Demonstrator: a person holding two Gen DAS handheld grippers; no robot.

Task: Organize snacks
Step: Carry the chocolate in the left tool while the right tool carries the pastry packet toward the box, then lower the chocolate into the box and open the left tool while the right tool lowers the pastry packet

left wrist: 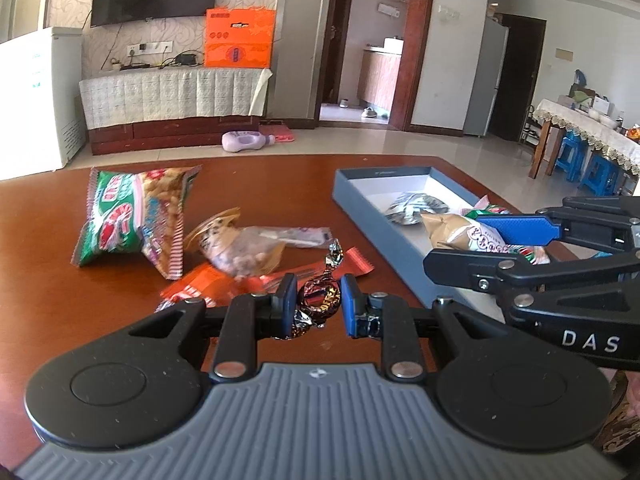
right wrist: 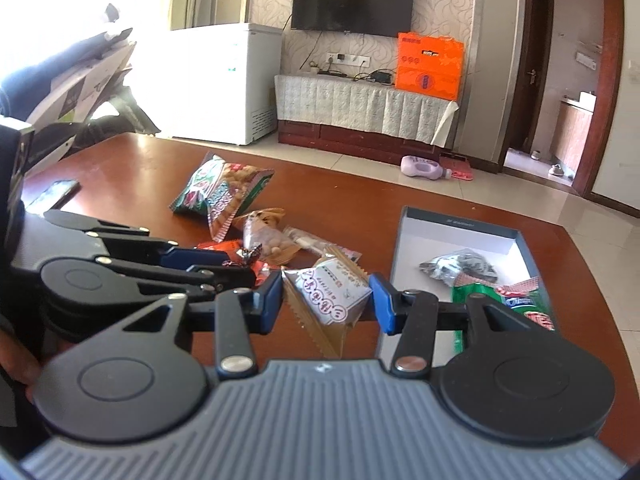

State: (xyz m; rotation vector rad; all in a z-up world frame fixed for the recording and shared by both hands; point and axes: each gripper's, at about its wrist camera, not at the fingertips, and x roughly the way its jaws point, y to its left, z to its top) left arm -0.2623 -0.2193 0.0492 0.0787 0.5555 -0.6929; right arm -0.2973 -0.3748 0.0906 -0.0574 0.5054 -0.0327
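My left gripper (left wrist: 319, 300) is shut on a dark foil-wrapped candy (left wrist: 320, 298), held just above the brown table (left wrist: 280, 184). In the right wrist view, my right gripper (right wrist: 326, 300) is shut on a tan and white snack packet (right wrist: 334, 298), held beside the near-left corner of the grey-blue box (right wrist: 460, 220). Inside the box lie a silver packet (right wrist: 460, 268) and a green and red packet (right wrist: 520, 304). A green peanut bag (left wrist: 136, 220), a clear bag of nuts (left wrist: 236, 248) and an orange wrapper (left wrist: 208, 284) lie loose on the table, left of the box.
A dark phone (right wrist: 52, 196) lies at the table's far left. The two grippers hang close together, side by side. A purple bottle (left wrist: 244, 141) lies on the floor beyond the table's far edge.
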